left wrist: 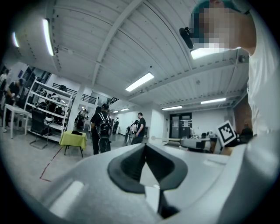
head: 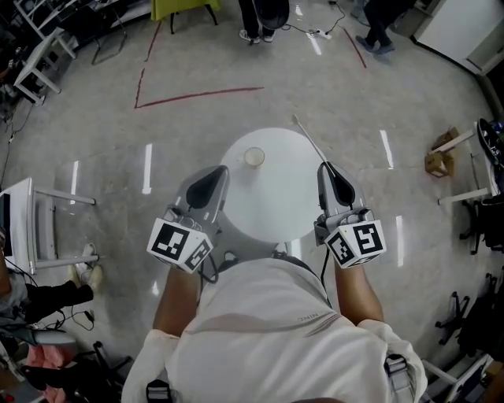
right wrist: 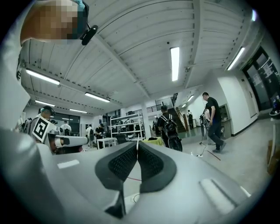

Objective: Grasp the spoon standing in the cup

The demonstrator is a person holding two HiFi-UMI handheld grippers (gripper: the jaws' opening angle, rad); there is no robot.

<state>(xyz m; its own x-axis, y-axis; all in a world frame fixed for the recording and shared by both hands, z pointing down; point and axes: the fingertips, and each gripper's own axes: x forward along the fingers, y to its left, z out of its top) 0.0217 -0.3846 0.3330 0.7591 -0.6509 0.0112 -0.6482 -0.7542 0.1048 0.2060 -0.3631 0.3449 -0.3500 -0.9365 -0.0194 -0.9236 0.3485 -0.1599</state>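
Note:
A small white cup (head: 253, 157) stands on the round white table (head: 276, 205), toward its far side. My right gripper (head: 329, 168) is shut on a long thin white spoon (head: 309, 140), which sticks out past the jaw tips over the table's right edge, clear of the cup. In the right gripper view the spoon (right wrist: 138, 144) is only a thin sliver pinched between the dark pads (right wrist: 151, 164). My left gripper (head: 216, 170) hovers over the table's left edge, left of the cup. Its jaw tips meet and hold nothing (left wrist: 145, 145). Both gripper views tilt up toward the ceiling.
Red tape lines (head: 197, 94) mark the floor beyond the table. People stand at the far side (head: 256, 24). A white table (head: 27, 228) is at the left, a cardboard box (head: 441, 157) at the right, and a yellow-covered table (left wrist: 73, 140) sits in the distance.

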